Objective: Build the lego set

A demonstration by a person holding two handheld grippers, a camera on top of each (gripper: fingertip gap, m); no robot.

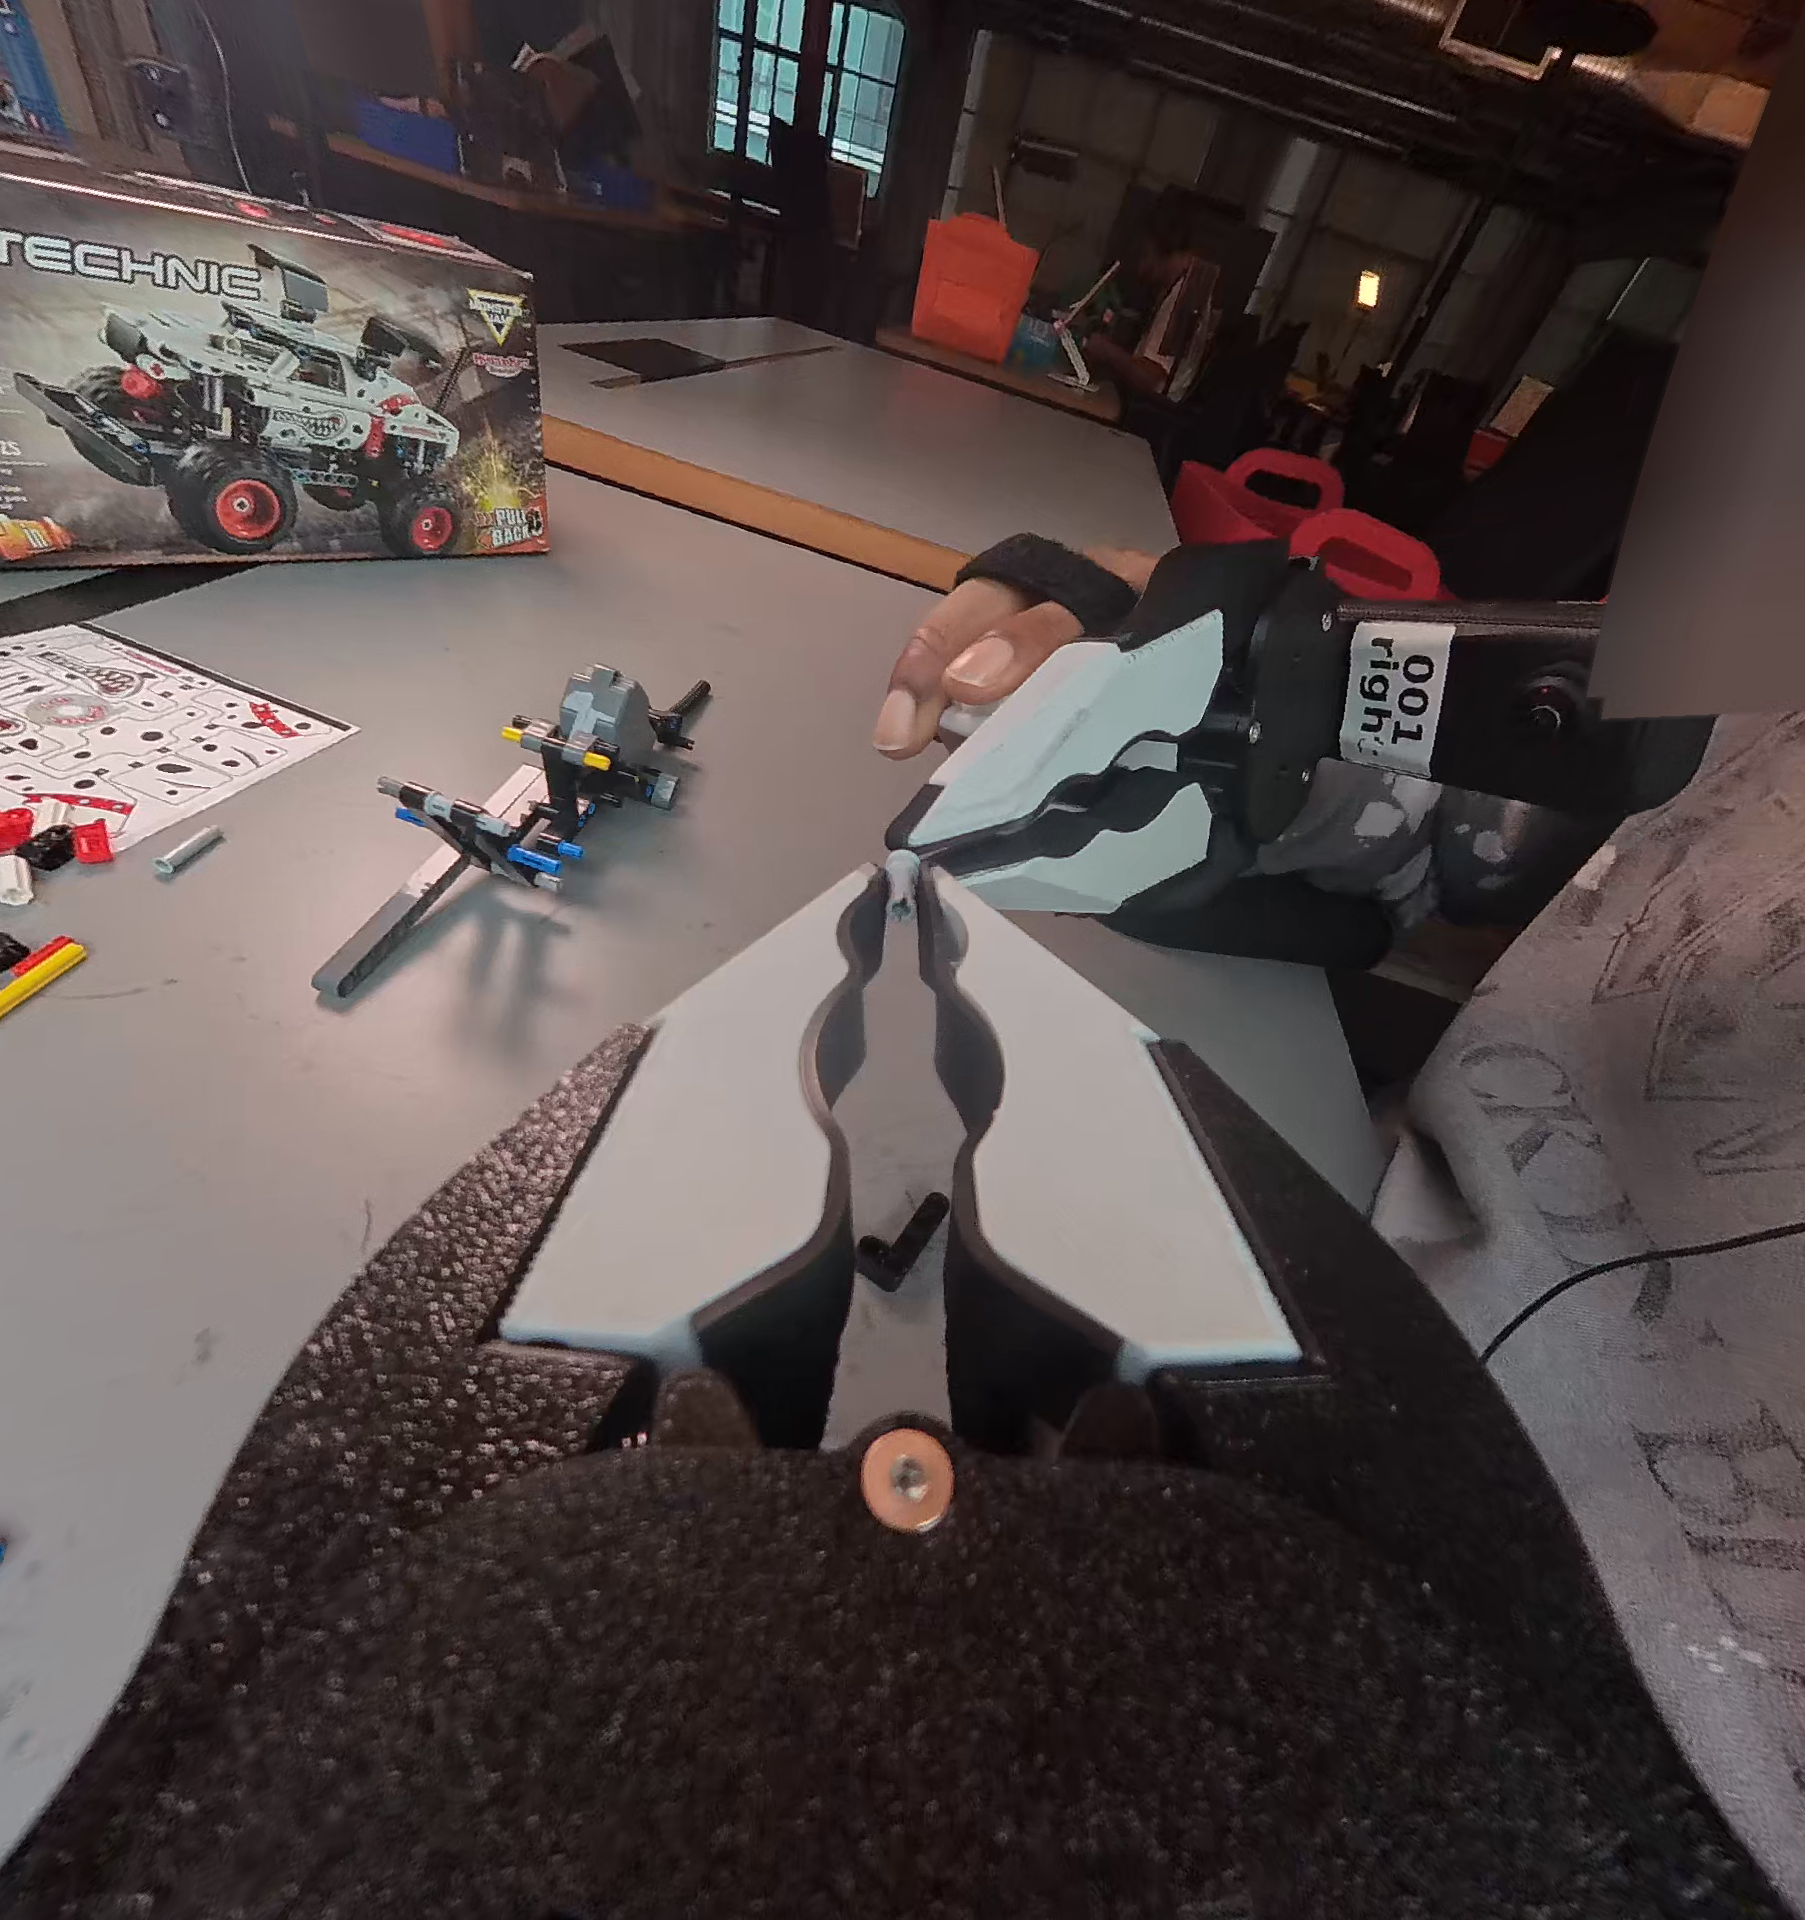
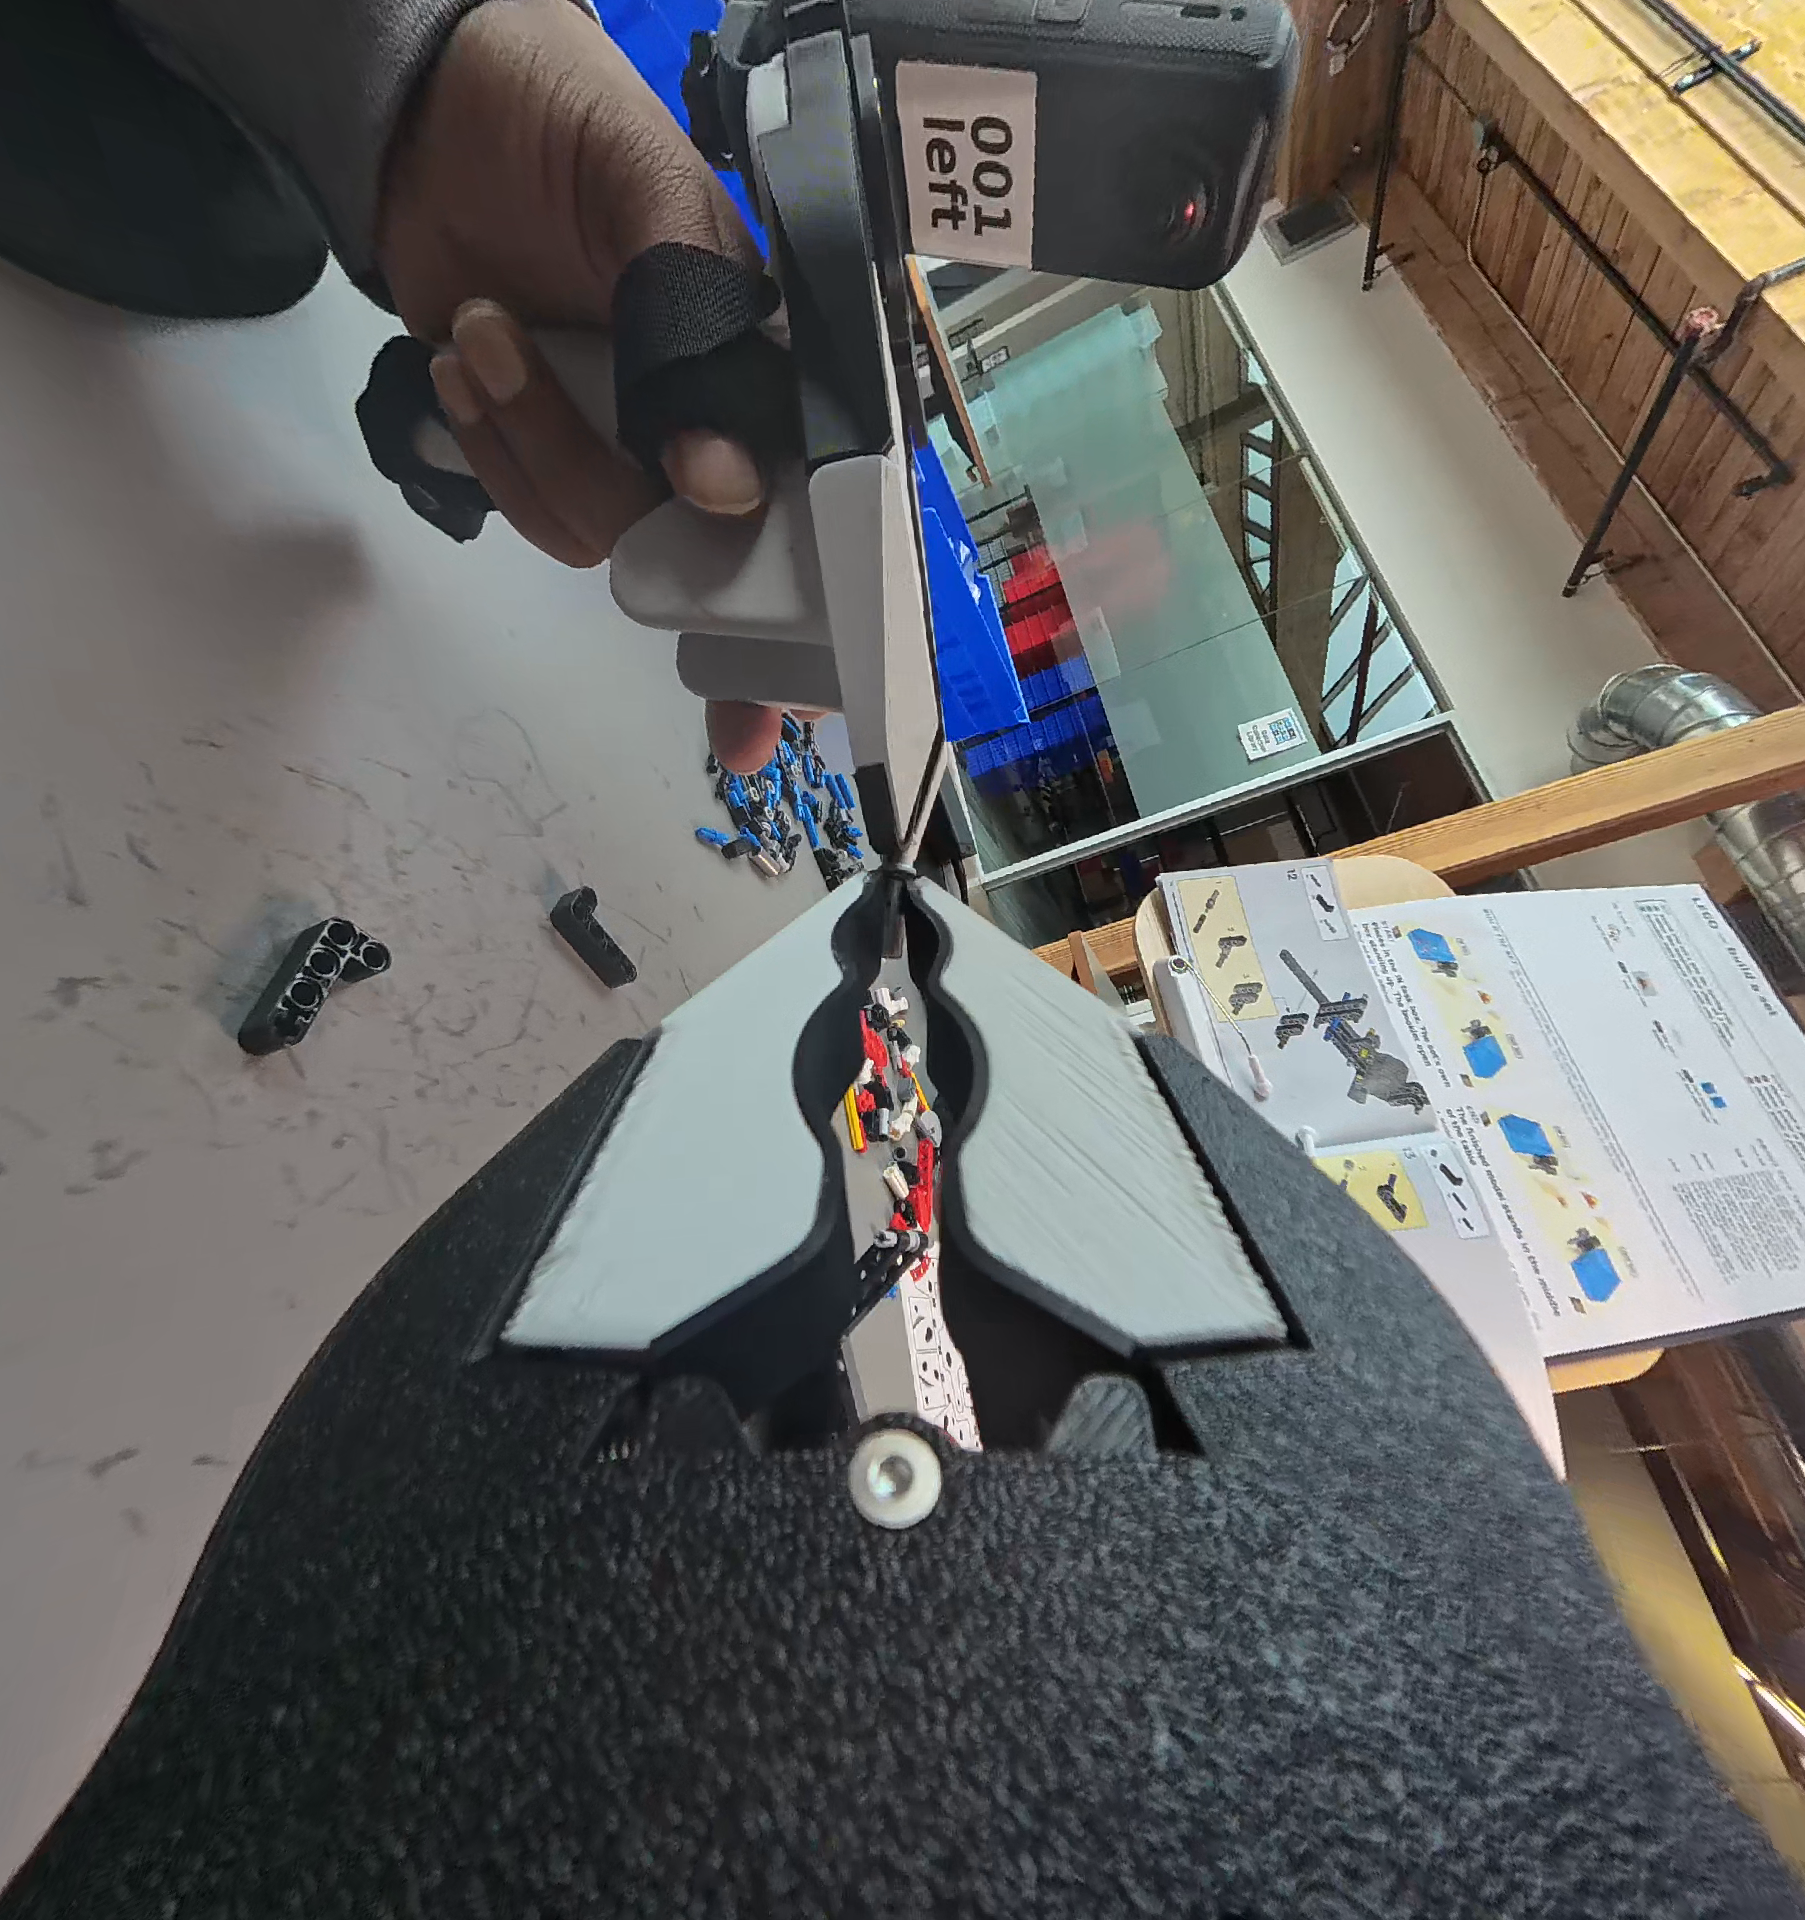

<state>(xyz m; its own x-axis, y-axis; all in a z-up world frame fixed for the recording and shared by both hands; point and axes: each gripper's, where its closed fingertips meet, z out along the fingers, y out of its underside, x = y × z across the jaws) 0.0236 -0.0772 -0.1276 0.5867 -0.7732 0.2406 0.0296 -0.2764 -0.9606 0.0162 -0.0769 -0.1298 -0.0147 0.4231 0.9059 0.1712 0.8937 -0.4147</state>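
Note:
My left gripper [image 1: 903,883] is shut on a small grey pin [image 1: 902,896] and holds it above the grey table [image 1: 254,1195]. My right gripper [image 1: 910,847] comes in from the right, jaws closed, with its tips touching the top of that pin. In the right wrist view my right gripper [image 2: 893,885] is closed on a small dark-looking piece [image 2: 890,920], tip to tip with the left gripper [image 2: 900,844] coming down from above. The partly built chassis [image 1: 555,790] lies on the table to the left, apart from both grippers.
The set's box [image 1: 243,384] and a sticker sheet [image 1: 98,727] lie at the far left, with loose red, black and white pieces [image 1: 4,852] and a yellow axle [image 1: 10,992]. Black beams [image 2: 311,982], a pile of blue pins [image 2: 784,805] and an instruction booklet [image 2: 1500,1091] are nearby. My two grippers' fingertips are within a few centimetres of each other. The yellow axle [image 1: 10,992] is about equally far from each gripper, around 25 cm.

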